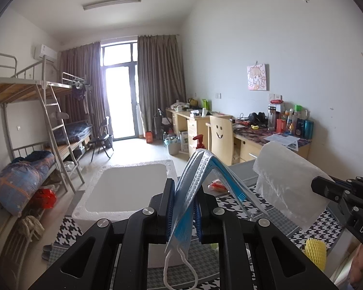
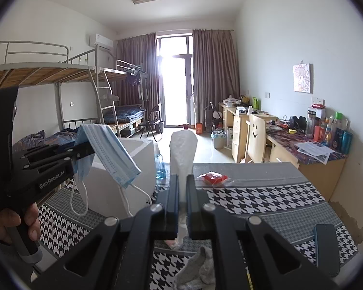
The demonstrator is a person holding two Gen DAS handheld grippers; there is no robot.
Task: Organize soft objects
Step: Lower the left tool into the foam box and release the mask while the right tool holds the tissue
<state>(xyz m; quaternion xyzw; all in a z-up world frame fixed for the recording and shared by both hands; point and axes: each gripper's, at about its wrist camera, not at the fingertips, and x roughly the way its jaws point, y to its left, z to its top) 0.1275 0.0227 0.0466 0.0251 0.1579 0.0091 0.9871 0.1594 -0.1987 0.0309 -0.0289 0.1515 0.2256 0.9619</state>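
Left wrist view: left gripper (image 1: pixel 184 207) at bottom centre, jaws pinched on a pale blue pleated face mask (image 1: pixel 196 181); mask folded over the jaws like a tent, white ear loops dangling at bottom centre. White foam box (image 1: pixel 123 188) just behind and left of the jaws, open top, inside looks bare as far as visible. Right gripper (image 1: pixel 326 188) entering from right edge, clamped on a translucent crinkled plastic bag (image 1: pixel 285 181), held up above the table. Black-and-white houndstooth tablecloth (image 1: pixel 314 224) underneath. Yellow foam mesh sleeve (image 1: pixel 315 253) at lower right, lying on the table, not yet picked. Small red packet (image 1: pixel 216 184) mid-frame behind the mask, also on the table.

Right wrist view: right gripper (image 2: pixel 180 207) bottom centre, jaws pressed on the plastic bag (image 2: pixel 184 149), bag sticking upright at centre. Left gripper (image 2: pixel 84 151) at left, gripping the face mask (image 2: pixel 106 149), mask hanging over the near edge of the foam box (image 2: pixel 133 149), apart from it or touching — cannot tell. Grey crumpled cloth (image 2: pixel 200 270) at bottom centre on the tablecloth (image 2: pixel 266 200), untouched. Red packet (image 2: pixel 213 178) at centre right on the table.

Progress judgement: early to middle. Two soft items lifted, none seen deposited. Left to do, probably: drop mask and bag into the box, then collect cloth, mesh sleeve, maybe the packet.
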